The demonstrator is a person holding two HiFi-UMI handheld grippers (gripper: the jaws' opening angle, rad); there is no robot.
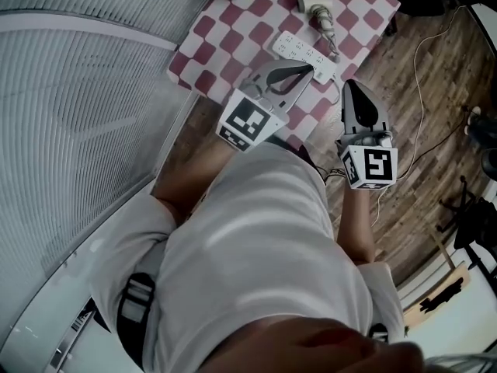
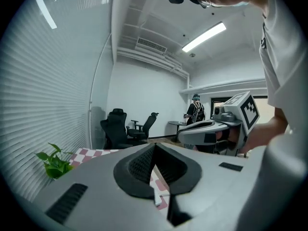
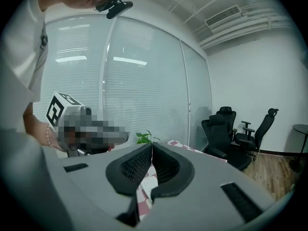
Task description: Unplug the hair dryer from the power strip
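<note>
Head view: hair dryer near power strip (tabletop).

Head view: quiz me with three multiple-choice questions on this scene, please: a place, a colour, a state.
1. Where is the power strip? A on the tablecloth; B on the floor; C on a chair.
2. The tablecloth's checks are white and: A blue; B red; C green.
3. The right gripper is: A wide open; B shut, empty; C clamped on a cord.
Answers: 1 A, it lies on the checks; 2 B, red squares show; 3 B, its jaws meet with nothing between.
</note>
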